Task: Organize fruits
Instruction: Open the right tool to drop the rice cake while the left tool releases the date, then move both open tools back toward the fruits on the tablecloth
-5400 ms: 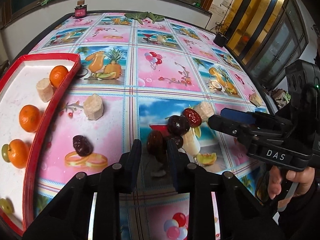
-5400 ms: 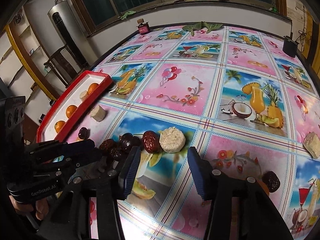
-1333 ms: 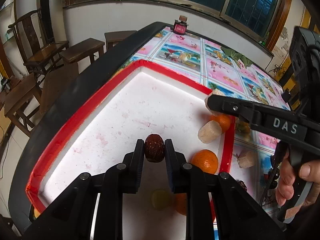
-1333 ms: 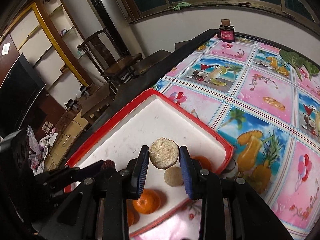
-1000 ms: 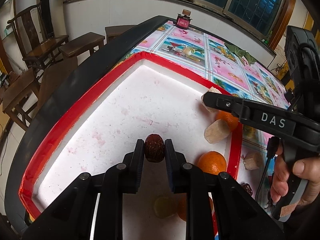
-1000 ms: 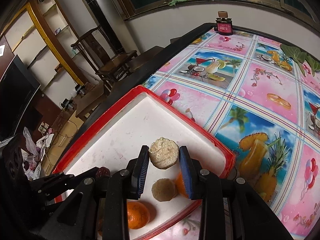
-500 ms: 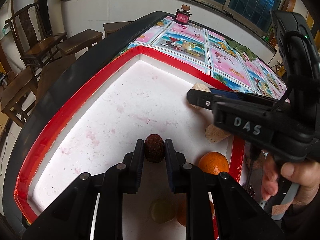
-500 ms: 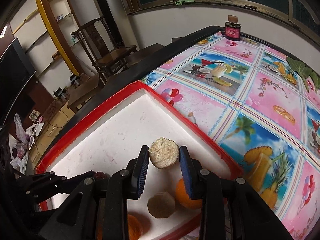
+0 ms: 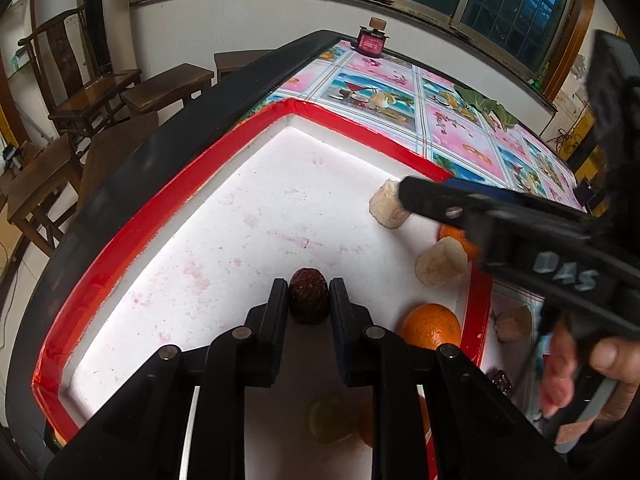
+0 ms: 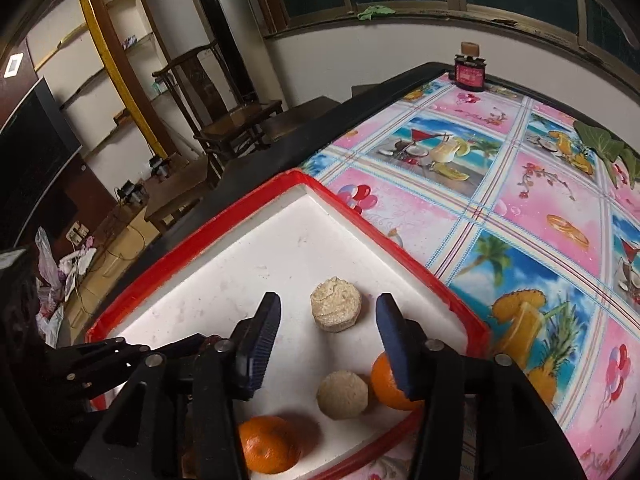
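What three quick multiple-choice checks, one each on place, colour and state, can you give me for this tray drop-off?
1. Where does the pale round cut fruit chunk lie?
A. On the patterned tablecloth
B. On the white tray floor, between the right tool's fingers
C. On a wooden chair

2. What colour is the rim of the white foam tray?
A. Red
B. Green
C. Yellow

3. What is the left tool doing?
A. Standing open and empty
B. Clamped on an orange
C. Clamped on a wrinkled dark red date

Answers: 1 B, it rests on the tray while the right tool is opening around it, pads clear. 2 A, a red border frames the tray. 3 C, both pads press the date.
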A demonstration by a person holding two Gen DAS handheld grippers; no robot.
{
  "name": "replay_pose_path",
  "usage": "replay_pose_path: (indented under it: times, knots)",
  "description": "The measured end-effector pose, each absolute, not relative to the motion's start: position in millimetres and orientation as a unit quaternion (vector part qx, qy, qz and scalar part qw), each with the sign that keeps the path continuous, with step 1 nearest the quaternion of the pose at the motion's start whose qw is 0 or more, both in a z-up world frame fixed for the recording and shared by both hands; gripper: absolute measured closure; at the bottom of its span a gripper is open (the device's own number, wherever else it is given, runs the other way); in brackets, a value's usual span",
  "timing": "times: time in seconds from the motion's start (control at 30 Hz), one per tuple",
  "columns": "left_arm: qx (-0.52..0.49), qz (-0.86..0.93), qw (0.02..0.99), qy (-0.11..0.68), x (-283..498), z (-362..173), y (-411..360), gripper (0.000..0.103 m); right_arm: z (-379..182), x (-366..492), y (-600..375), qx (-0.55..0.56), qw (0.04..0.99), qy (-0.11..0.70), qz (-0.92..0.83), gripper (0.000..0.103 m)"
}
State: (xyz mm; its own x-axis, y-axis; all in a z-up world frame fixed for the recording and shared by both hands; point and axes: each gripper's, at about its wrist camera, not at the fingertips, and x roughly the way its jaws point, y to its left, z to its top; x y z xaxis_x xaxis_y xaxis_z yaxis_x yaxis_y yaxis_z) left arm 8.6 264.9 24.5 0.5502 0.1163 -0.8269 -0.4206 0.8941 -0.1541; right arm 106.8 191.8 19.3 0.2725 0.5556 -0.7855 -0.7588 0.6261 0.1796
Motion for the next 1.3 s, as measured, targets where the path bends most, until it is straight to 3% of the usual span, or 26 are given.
replay_pose_path:
  times: [0.1, 0.23, 0.27, 0.7, 0.83, 1.3]
  knots:
    - [-0.167, 0.159, 0.866, 0.443, 4.1, 27.9, 262.0, 0.084, 29.4, 101.6, 180.6, -0.104, 0.793, 0.430, 0.420, 0.049]
    - [-0.156, 0.171, 0.876, 0.424, -5.9, 38.3, 256.0, 0.058, 40.6, 91.0, 160.8, -0.094, 0.797, 0.421, 0.422, 0.047]
    - [-0.154, 0.172, 0.879, 0.418, -8.9, 41.8, 254.0, 0.057, 42.6, 88.5, 155.8, -0.091, 0.798, 0.420, 0.423, 0.047]
    - [-0.131, 0.151, 0.898, 0.391, -25.9, 73.8, 201.9, 0.057, 65.3, 55.6, 66.0, -0.074, 0.810, 0.413, 0.410, 0.045]
    - [-0.120, 0.138, 0.902, 0.392, -29.1, 80.2, 181.4, 0.047, 69.5, 50.2, 40.0, -0.070, 0.815, 0.412, 0.402, 0.043]
    - [-0.102, 0.090, 0.912, 0.387, -29.5, 97.4, 129.2, 0.047, 77.1, 28.7, -34.3, -0.063, 0.827, 0.409, 0.381, 0.041]
